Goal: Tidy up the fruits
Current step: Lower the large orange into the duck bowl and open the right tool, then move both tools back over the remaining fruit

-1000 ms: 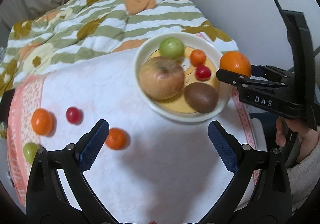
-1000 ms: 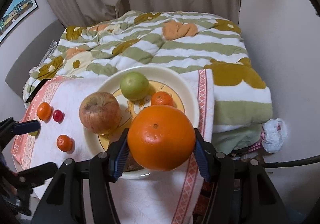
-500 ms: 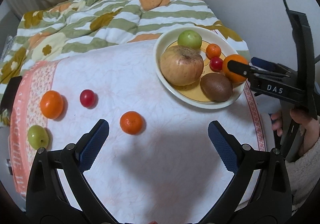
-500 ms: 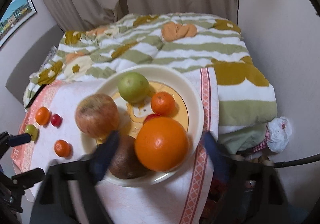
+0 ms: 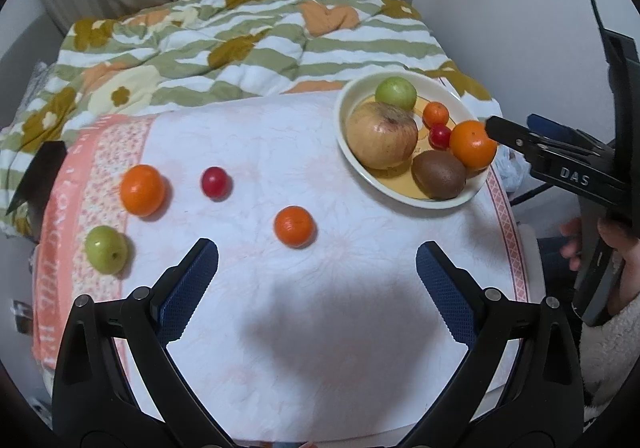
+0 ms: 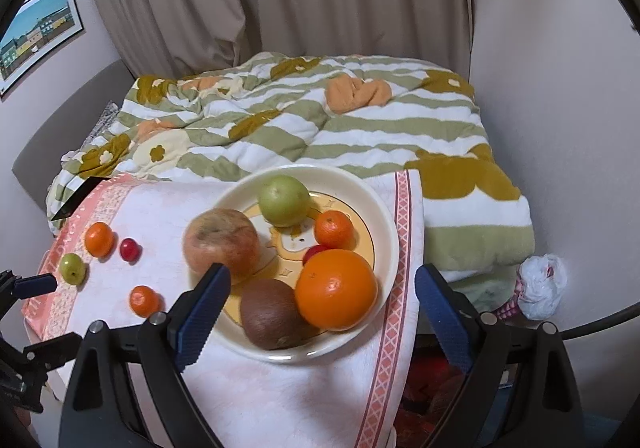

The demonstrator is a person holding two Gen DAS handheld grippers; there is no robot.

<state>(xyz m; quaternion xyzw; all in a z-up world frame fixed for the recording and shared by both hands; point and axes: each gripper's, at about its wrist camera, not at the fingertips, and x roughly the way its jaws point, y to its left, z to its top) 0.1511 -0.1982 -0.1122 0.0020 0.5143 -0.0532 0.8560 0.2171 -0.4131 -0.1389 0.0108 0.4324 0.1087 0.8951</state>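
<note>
A cream plate (image 6: 380, 216) (image 5: 348, 144) holds a big apple (image 6: 221, 244), a green fruit (image 6: 283, 200), a small mandarin (image 6: 334, 229), a red cherry tomato (image 6: 314, 251), a kiwi (image 6: 271, 313) and a large orange (image 6: 336, 289) (image 5: 472, 142). My right gripper (image 6: 322, 312) is open and empty, just behind the orange. My left gripper (image 5: 316, 280) is open and empty above the white cloth. Loose on the cloth lie a mandarin (image 5: 294, 226), a red tomato (image 5: 215, 182), an orange (image 5: 142, 190) and a green fruit (image 5: 105, 249).
The table (image 5: 320, 348) carries a white cloth with a pink border. A striped floral quilt (image 6: 320, 128) lies behind it. A wall is close on the right, curtains at the back. A white plastic bag (image 6: 540, 286) lies on the floor at the right.
My right gripper opened and let the large orange go onto the plate, then drew back. My left gripper pulled back and up, so more of the table shows.
</note>
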